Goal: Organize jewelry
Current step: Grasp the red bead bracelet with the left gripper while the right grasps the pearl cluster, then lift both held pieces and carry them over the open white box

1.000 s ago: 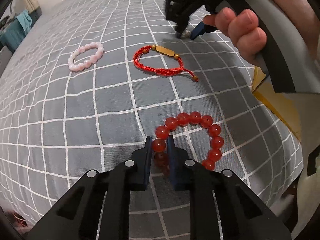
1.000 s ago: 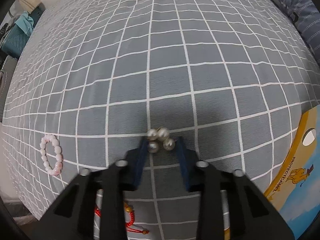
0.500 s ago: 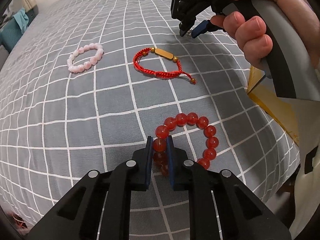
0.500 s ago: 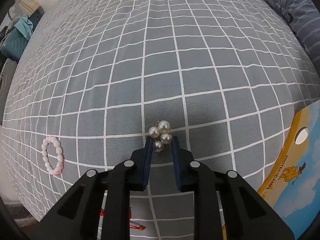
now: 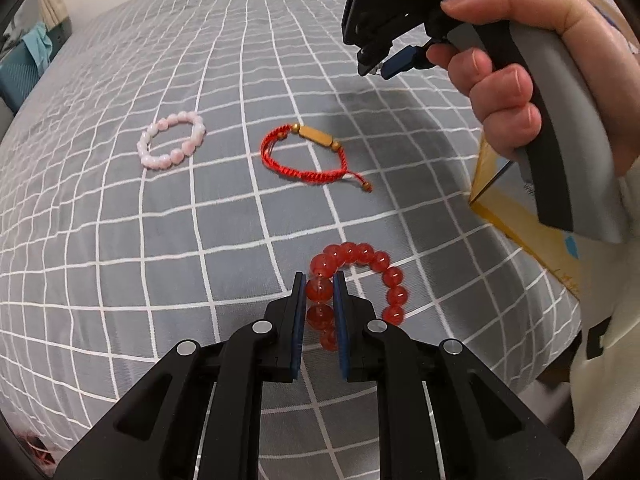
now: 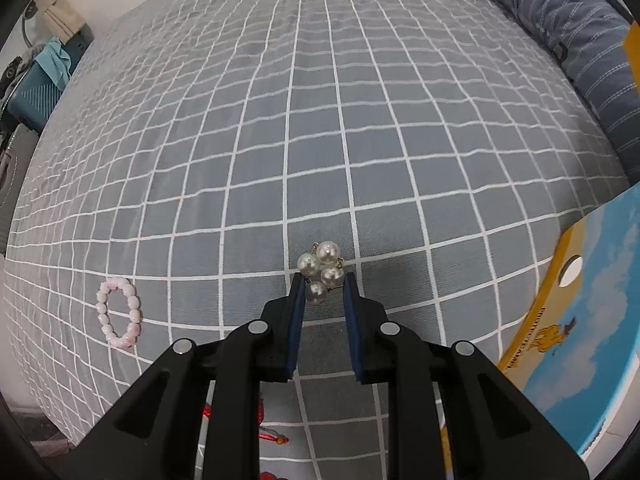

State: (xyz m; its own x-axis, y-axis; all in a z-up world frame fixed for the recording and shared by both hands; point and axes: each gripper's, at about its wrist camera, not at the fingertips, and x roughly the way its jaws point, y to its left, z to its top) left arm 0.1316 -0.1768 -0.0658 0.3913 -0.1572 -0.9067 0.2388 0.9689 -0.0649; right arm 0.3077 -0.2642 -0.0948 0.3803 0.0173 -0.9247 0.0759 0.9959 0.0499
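1. The red bead bracelet [image 5: 352, 280] sits low and centre in the left wrist view. One bead is pinched between the pads of the left claw [image 5: 319, 290], whose jaws stand narrow around it, and the rest of the loop curls off to the right.
2. The pearl cluster [image 6: 322, 274] is at the centre of the right wrist view, clamped at its lower pearl by the right claw [image 6: 323, 286], which is also narrow.
3. Two pieces lie loose on the bed [image 5: 160, 240]: the red cord bracelet [image 5: 312, 156] at centre and, well apart to its left, the pink bead bracelet [image 5: 172, 140].
4. A yellow-edged box [image 6: 580, 320] shows at the right edge, with a striped pillow [image 6: 560, 24] in the upper right. The box looks like the probable place for the jewelry, though nothing confirms it.
5. To do the lift well, each grip should stay firm and the rise slow: a round bead can roll out from between flat pads, and the hanging loop may swing. The pearls are held by one small pearl only, so jerks are risky.
6. Against the earlier frames, both claws have risen. The grid squares look smaller, the bracelet's loop hangs tighter to the claw, and the right claw's jaws have drawn in onto the pearls.
7. The hand [image 5: 516, 72] carrying the right claw now sits higher in the upper right of the left view.
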